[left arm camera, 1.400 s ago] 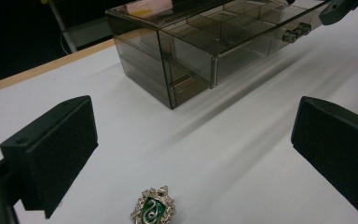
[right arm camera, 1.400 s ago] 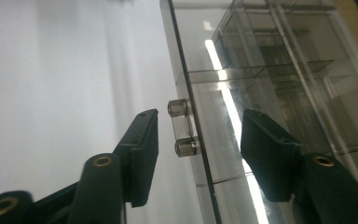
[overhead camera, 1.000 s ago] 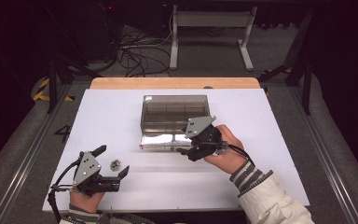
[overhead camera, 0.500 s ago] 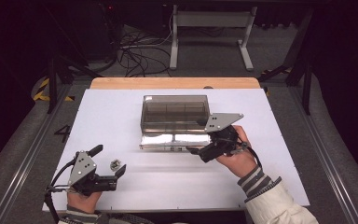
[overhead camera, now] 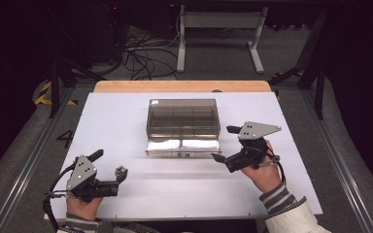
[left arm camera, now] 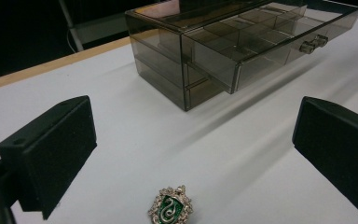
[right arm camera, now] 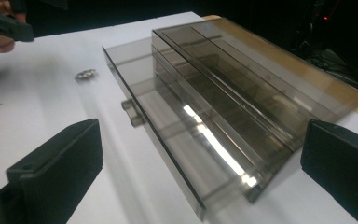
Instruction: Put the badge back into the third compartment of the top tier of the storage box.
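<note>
left gripper [overhead camera: 108,164]: jaws spread wide, holding nothing. it sits at the near left of the table [overhead camera: 126,116], resting low on the surface. in the left gripper view the green and silver crest brooch [left arm camera: 170,208] lies on the white surface between the two black pads [left arm camera: 51,149], touching neither.

right gripper [overhead camera: 226,143]: jaws also wide apart, empty. it stands just right of the drawer's front edge, near it but apart from it.

task's things: the smoked acrylic organiser box [overhead camera: 183,115] stands at the table's middle, toward the far side. its lower drawer [overhead camera: 182,146] is pulled out toward the near edge, with twin knobs [right arm camera: 133,113] on the front panel. the drawer's compartments appear empty, as far as the tinted walls allow.

progress, judged: drawer open, done. brooch not yet gripped, not yet lifted, not yet placed in a compartment. drawer closing, if intended, also outstanding.

pose: left hand [overhead camera: 80,206] low at the near edge, gripper pointed right and slightly far, toward the brooch. right hand [overhead camera: 264,170] angled inward, gripper pointing left at the drawer, striped cuff and pale sleeve trailing to the near right.
</note>
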